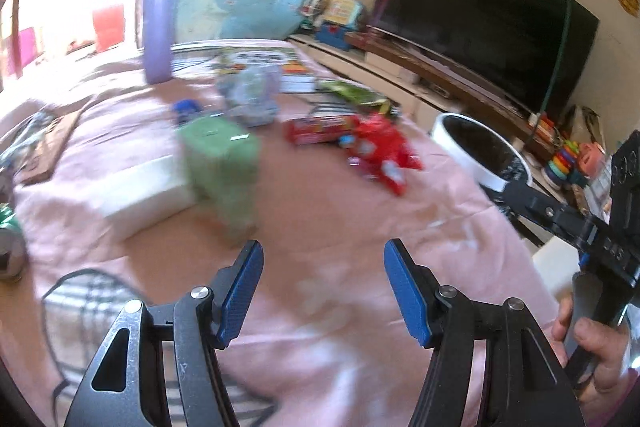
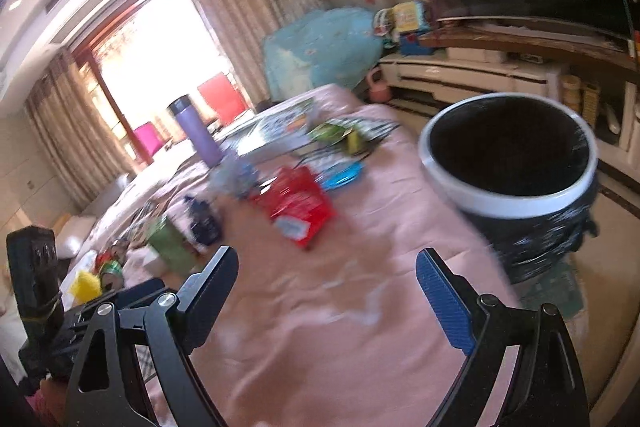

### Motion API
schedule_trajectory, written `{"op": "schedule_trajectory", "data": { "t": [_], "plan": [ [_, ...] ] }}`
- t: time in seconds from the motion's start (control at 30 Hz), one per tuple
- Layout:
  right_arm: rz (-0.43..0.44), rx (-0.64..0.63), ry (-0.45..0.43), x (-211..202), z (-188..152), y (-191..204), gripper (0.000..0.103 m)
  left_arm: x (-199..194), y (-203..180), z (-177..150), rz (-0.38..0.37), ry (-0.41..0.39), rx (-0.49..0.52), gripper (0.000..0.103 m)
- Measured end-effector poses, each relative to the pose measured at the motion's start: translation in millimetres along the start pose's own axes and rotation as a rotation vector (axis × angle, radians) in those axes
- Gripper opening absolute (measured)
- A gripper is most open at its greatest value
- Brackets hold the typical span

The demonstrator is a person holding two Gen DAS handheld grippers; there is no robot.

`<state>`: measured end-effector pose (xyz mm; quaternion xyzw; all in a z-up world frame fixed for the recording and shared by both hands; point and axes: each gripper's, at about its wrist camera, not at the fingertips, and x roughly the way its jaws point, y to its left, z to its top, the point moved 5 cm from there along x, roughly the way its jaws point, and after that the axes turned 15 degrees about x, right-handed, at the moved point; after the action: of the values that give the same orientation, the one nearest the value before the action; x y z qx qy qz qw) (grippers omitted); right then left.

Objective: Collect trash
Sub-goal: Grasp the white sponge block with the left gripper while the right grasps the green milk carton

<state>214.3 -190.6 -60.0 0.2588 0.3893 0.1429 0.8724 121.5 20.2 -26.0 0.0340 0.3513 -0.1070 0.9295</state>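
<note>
Jaws of both grippers gape empty, red wrapper [image 2: 298, 207] well ahead.

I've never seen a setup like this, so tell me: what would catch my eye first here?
Probably the pair of open, blue-padded tools low in each view, the left hand-held gripper and the right hand-held gripper, both holding nothing. Beyond them a pink cloth is strewn with clutter, notably a crumpled red wrapper near its middle. At its right edge stands a white-rimmed bin with a black liner.
</note>
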Motion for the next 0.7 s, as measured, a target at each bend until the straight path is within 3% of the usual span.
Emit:
{"op": "schedule_trajectory", "data": {
  "t": [0.37, 0.63, 0.7],
  "plan": [
    [0.125, -0.124, 0.144, 35, -43, 69, 0.092, -32, 79, -13, 0.116, 0.01, -0.038, 0.064],
    [0.195, -0.223, 0.197, 62, -56, 117, 0.09, -10, 129, -6, 0.038, 0.053, 0.034, 0.071],
    [0.199, -0.244, 0.209, 71, -58, 125, 0.085, 1, 141, -5, 0.015, 0.073, 0.059, 0.072]
  ]
}}
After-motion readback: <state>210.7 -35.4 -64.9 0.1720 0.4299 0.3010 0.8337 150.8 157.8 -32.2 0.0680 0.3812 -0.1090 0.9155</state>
